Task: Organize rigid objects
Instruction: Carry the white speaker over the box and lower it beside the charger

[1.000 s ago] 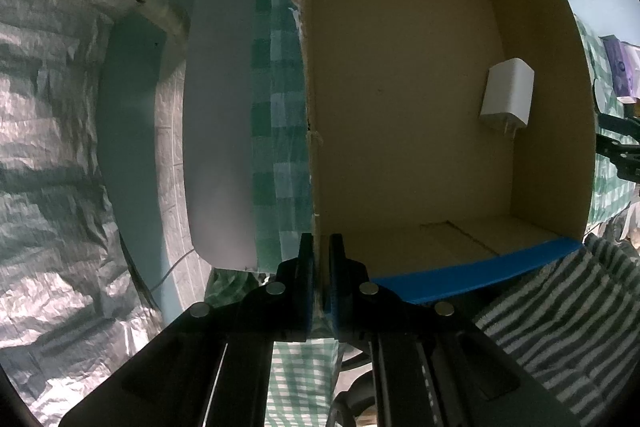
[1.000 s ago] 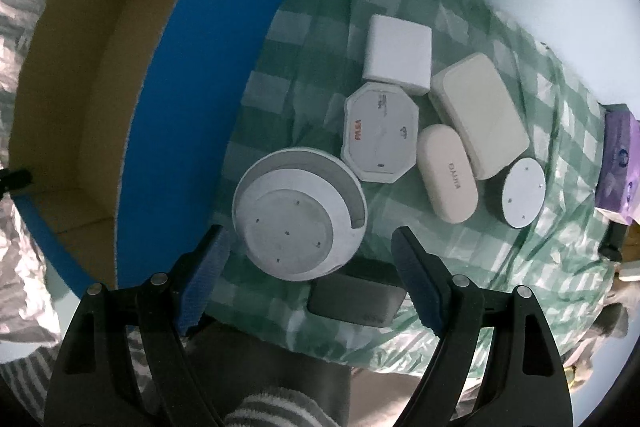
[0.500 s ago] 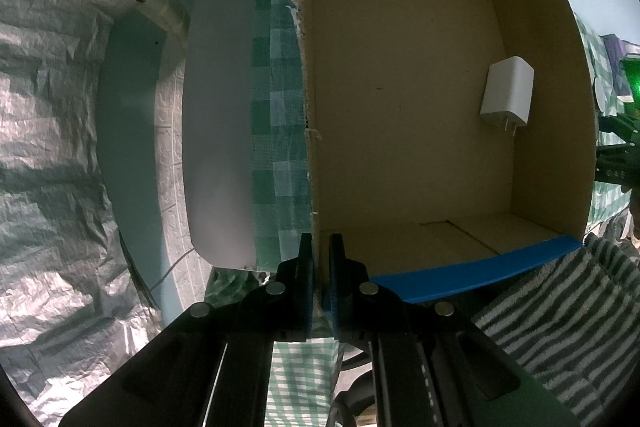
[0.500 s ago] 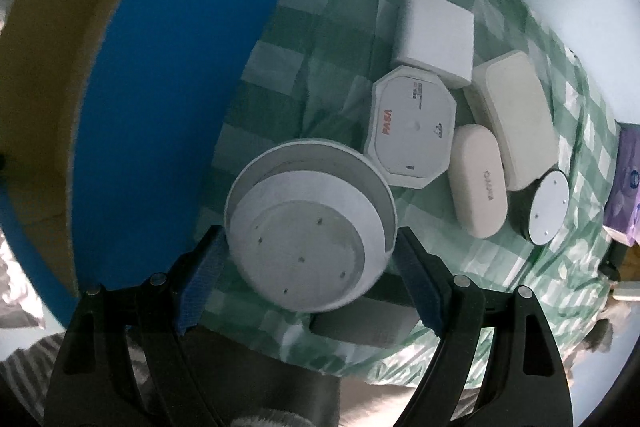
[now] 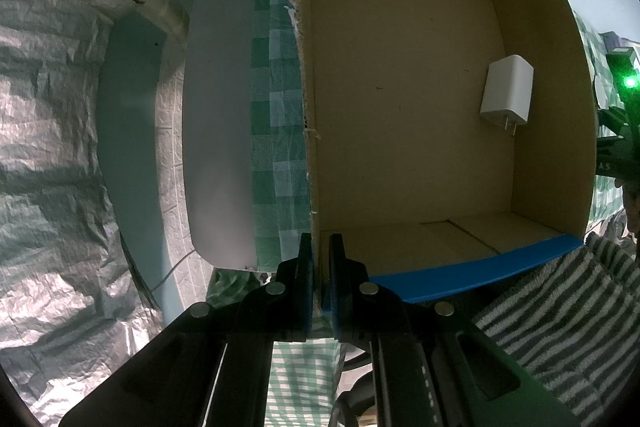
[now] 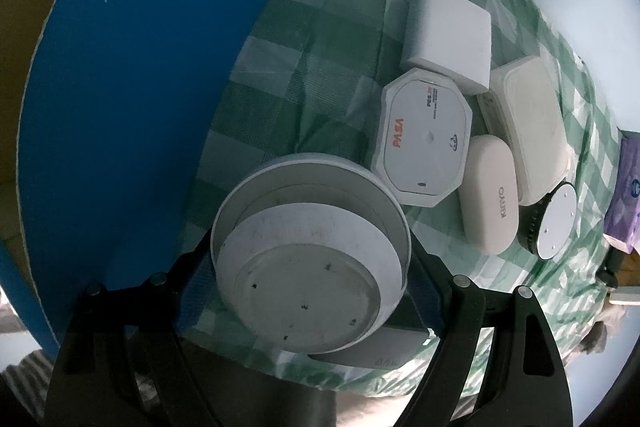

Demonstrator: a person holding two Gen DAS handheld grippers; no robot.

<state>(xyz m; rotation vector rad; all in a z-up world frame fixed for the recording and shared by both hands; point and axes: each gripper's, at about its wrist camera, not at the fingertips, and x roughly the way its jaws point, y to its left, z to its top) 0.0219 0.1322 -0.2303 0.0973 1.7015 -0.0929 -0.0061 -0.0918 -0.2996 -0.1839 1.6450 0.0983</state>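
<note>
The right gripper (image 6: 310,291) hangs straight down over the round white plastic device (image 6: 310,263) near the front edge of the green-and-white checked cloth (image 6: 312,67), its jaws spread wide to either side of the rim with no pad visibly pressing yet. To do this step well, I judge the jaws should sink until the blue pads sit level with the widest part of the round wall, centred so both meet it together — a lopsided squeeze would likely skid a smooth curved shell sideways into the white octagonal case (image 6: 424,139) just beside it. A grey flat box (image 6: 372,351) lies partly under the device's near side, so the lift probably wants to go straight up. The left gripper (image 5: 320,283) is pressed together on the near corner of the brown cardboard box's (image 5: 400,107) raw-edged wall, steadying it; inside, against the opposite wall, lies a white plug adapter (image 5: 506,89). Compared with a second ago, the round device fills far more of the right view and now sits between the fingers rather than ahead of them — the gripper has come down around it — while the left view is unchanged.
</note>
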